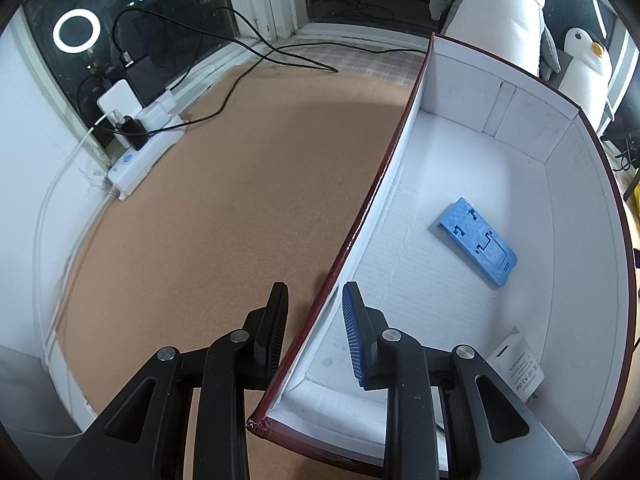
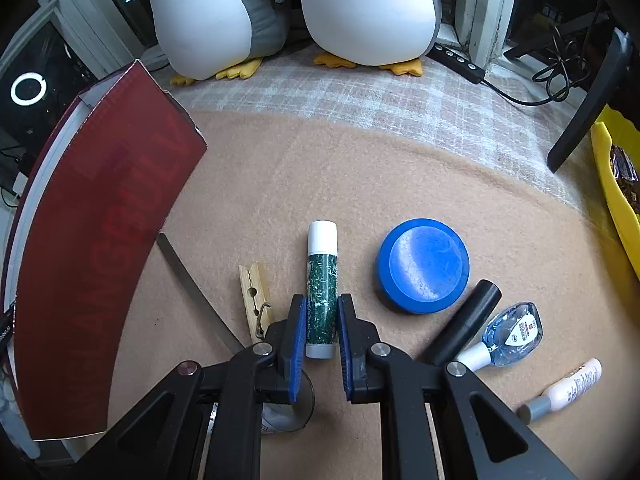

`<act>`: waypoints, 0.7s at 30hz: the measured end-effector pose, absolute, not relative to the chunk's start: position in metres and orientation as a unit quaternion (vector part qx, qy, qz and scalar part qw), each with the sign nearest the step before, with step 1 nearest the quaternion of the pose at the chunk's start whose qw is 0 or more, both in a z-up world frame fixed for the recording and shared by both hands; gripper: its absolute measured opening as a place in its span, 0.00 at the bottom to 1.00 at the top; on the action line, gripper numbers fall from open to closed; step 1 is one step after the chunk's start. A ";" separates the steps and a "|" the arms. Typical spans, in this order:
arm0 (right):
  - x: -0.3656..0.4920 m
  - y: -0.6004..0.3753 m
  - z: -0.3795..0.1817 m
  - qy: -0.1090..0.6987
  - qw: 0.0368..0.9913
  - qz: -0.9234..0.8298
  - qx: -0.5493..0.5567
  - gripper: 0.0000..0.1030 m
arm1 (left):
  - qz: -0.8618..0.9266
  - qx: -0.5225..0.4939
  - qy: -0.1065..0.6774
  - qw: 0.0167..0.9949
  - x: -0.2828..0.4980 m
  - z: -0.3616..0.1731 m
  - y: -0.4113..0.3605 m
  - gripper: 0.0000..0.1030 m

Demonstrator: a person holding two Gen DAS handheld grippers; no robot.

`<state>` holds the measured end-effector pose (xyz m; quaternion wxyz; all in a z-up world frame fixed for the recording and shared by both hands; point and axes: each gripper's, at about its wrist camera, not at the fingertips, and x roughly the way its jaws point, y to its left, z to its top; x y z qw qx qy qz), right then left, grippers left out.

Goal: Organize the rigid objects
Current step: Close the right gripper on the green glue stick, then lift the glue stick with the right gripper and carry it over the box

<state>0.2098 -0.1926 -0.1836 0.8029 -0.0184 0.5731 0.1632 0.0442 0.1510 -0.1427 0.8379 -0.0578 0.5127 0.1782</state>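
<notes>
While our left gripper (image 1: 314,296) clamps the side wall of the box (image 1: 384,184), one finger inside and one outside, our right gripper (image 2: 322,312) pinches the green stick (image 2: 321,296) lying on the tan blanket (image 2: 360,184) (its white cap points away from us). A blue round lid (image 2: 423,266) sits just beside it. A blue flat piece (image 1: 476,242) lies inside the box.

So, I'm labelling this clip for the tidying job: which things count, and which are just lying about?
Job things:
red cardboard box
blue plastic phone stand
white charger
green glue stick
wooden clothespin
round blue lid
black tube
correction tape

Lying about:
plush penguins
white power strip
yellow bin
</notes>
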 end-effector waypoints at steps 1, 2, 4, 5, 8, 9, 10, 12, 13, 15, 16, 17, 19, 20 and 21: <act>0.209 -0.193 -0.182 0.571 0.805 0.161 -0.018 0.13 | 0.178 -0.058 0.512 0.838 0.044 -0.143 0.151 0.26; 0.209 -0.194 -0.181 0.569 0.807 0.160 -0.017 0.13 | 0.178 -0.059 0.512 0.838 0.044 -0.143 0.151 0.26; 0.207 -0.196 -0.176 0.564 0.811 0.160 -0.009 0.13 | 0.177 -0.060 0.511 0.839 0.044 -0.143 0.151 0.26; 0.206 -0.197 -0.173 0.561 0.812 0.160 -0.006 0.13 | 0.177 -0.060 0.511 0.839 0.043 -0.143 0.151 0.26; 0.201 -0.198 -0.163 0.552 0.818 0.161 -0.005 0.13 | 0.176 -0.062 0.510 0.840 0.043 -0.143 0.152 0.26; 0.199 -0.199 -0.159 0.548 0.821 0.162 -0.006 0.13 | 0.175 -0.062 0.509 0.840 0.043 -0.143 0.152 0.26; 0.197 -0.198 -0.154 0.544 0.823 0.163 -0.005 0.13 | 0.175 -0.063 0.509 0.841 0.043 -0.143 0.153 0.26; 0.192 -0.199 -0.146 0.537 0.827 0.167 -0.004 0.13 | 0.173 -0.065 0.508 0.841 0.042 -0.142 0.153 0.26; 0.189 -0.197 -0.141 0.533 0.829 0.170 -0.004 0.13 | 0.173 -0.067 0.508 0.842 0.042 -0.142 0.154 0.26; 0.183 -0.194 -0.131 0.526 0.832 0.177 -0.004 0.13 | 0.171 -0.070 0.507 0.842 0.042 -0.143 0.155 0.26; 0.179 -0.192 -0.126 0.522 0.833 0.183 -0.006 0.13 | 0.170 -0.071 0.506 0.843 0.042 -0.143 0.155 0.26; 0.176 -0.189 -0.119 0.517 0.835 0.188 -0.008 0.13 | 0.170 -0.071 0.506 0.843 0.042 -0.142 0.155 0.26; 0.172 -0.180 -0.108 0.508 0.838 0.199 -0.011 0.13 | 0.168 -0.073 0.505 0.843 0.041 -0.142 0.155 0.26; 0.170 -0.174 -0.102 0.503 0.840 0.206 -0.013 0.13 | 0.167 -0.075 0.504 0.844 0.041 -0.142 0.156 0.26; 0.168 -0.170 -0.098 0.499 0.840 0.210 -0.014 0.13 | 0.166 -0.075 0.504 0.844 0.041 -0.142 0.156 0.26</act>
